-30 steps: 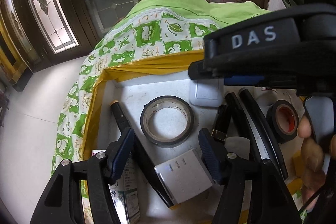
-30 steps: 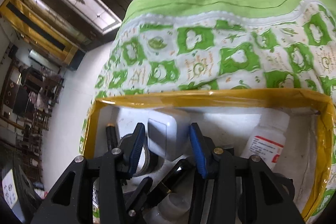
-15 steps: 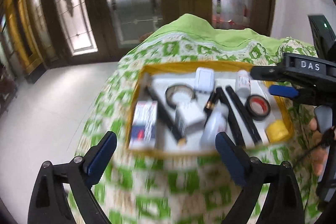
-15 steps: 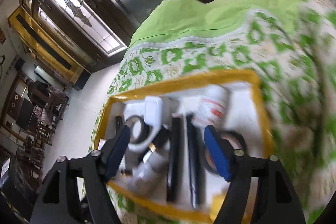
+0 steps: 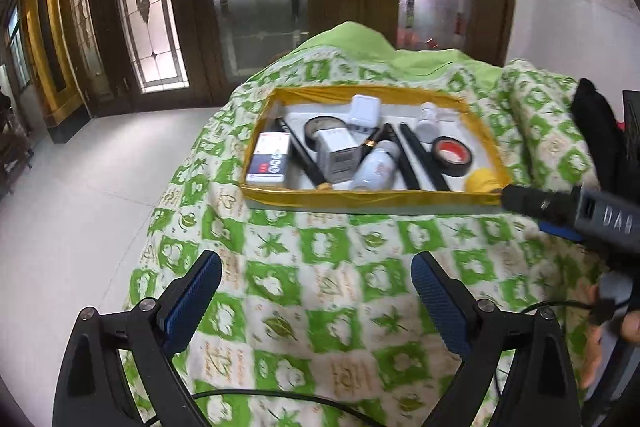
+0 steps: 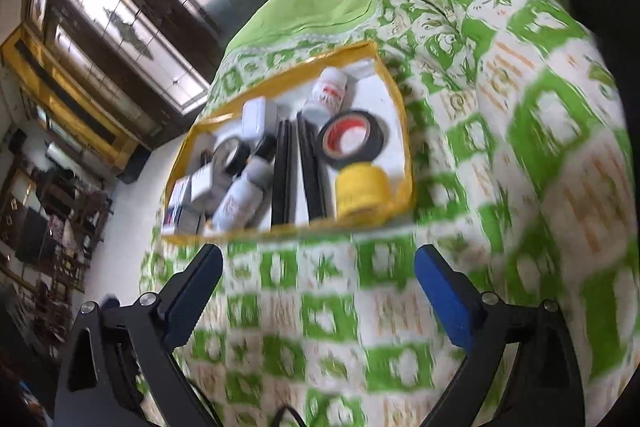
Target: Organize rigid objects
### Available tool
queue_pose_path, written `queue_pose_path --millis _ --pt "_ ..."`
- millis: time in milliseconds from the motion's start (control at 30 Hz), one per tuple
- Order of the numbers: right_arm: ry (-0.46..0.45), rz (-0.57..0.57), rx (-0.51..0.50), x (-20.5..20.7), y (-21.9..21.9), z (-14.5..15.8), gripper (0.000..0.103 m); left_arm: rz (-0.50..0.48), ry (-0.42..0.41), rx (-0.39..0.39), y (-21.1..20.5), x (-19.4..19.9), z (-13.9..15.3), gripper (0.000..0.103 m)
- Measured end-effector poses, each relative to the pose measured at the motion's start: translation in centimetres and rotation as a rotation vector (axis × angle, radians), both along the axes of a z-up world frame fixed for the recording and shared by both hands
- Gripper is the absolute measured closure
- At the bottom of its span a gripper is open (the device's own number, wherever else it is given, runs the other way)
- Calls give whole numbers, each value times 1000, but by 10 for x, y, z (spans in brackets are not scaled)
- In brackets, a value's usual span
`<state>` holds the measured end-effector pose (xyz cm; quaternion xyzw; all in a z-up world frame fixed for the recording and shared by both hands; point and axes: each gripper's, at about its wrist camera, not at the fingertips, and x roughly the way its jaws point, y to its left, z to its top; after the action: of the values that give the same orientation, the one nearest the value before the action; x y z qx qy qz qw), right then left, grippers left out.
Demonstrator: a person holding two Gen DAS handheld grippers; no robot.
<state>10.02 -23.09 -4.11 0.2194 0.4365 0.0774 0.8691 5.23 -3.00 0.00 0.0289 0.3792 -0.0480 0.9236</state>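
**A:** What does my left gripper (image 5: 316, 291) show?

**B:** Its jaws stand wide apart with nothing between them, above the green-and-white patterned cloth (image 5: 320, 267). Its blue pads (image 5: 192, 299) are bare.

**A:** And my right gripper (image 6: 318, 283)?

**B:** Likewise spread apart and holding nothing, over the same cloth. In the left view I see its dark body at the right edge, near the tray's front right corner.

**A:** Where are the rigid objects?

**B:** All lie in the yellow-rimmed tray (image 5: 372, 198), which rests on the cloth, well ahead of both grippers. At the left end lies a flat printed box (image 5: 270, 159). Just beside it a thin black pen (image 5: 302, 153) runs diagonally. A black tape roll (image 5: 324, 129) lies near the back, with a white boxy adapter (image 5: 338, 153) overlapping its front. A white charger (image 5: 364, 113) stands at the back wall.

**A:** The right half?

**B:** A white bottle (image 5: 376, 169) lies on its side; two long black sticks (image 5: 416, 157) run side by side next to it. A small white bottle with a red label (image 6: 330, 93) is at the back. The black tape roll with a red core (image 6: 354, 141) lies flat, and a yellow tape roll (image 6: 360, 193) sits in the front right corner, just beside it.
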Motion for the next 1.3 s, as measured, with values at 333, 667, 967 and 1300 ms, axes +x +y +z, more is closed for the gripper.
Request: queue_pose_path --millis 333,667,967,1300 --pt "-216 27 -255 -59 27 37 0 40 -21 32 -10 -36 4 3" --pt "-247 31 -311 -85 30 48 0 58 14 -4 -1 -50 7 2" --pt "-268 33 -305 -103 34 54 0 40 8 47 -6 -59 7 2" --pt "-254 41 -331 -105 36 48 0 21 28 46 -8 -58 -4 2"
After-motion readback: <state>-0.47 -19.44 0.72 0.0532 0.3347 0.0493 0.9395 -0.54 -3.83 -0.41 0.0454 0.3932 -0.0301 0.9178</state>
